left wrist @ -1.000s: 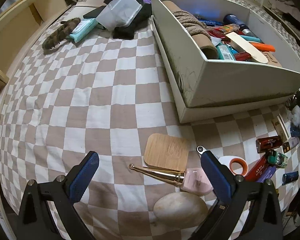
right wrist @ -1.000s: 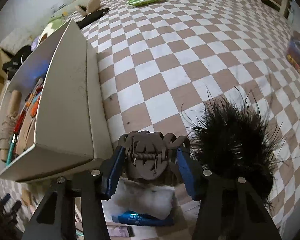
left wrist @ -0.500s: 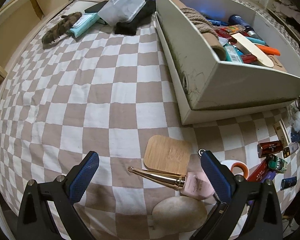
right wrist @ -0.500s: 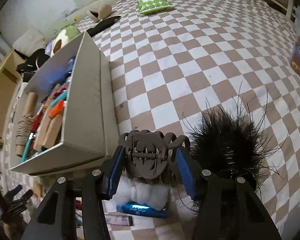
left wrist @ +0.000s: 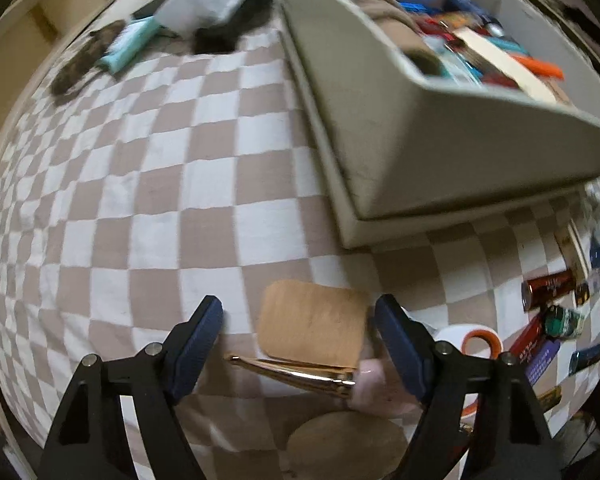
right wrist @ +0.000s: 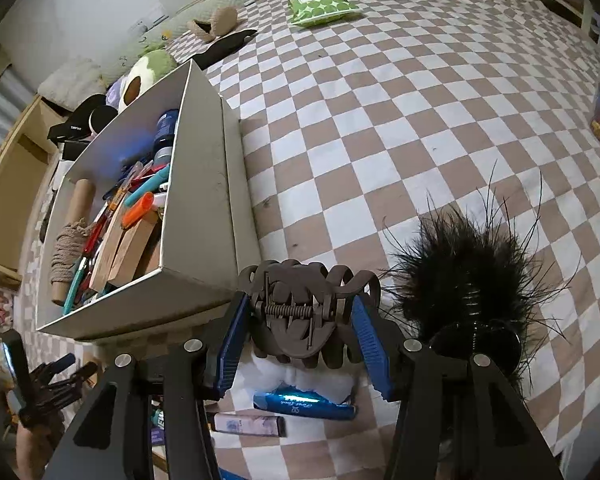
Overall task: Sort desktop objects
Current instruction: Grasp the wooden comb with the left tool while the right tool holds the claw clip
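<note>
Both tongs point steeply down over the checkered bedcover [left wrist: 148,184]. My left tongs [left wrist: 300,344] are closing, still unclenched, around a rounded flat wooden coaster [left wrist: 314,324] lying near the white cardboard box [left wrist: 440,160]. My right tongs [right wrist: 300,332] grasp a dark brown plastic claw hair clip [right wrist: 300,312], right of that box.
</note>
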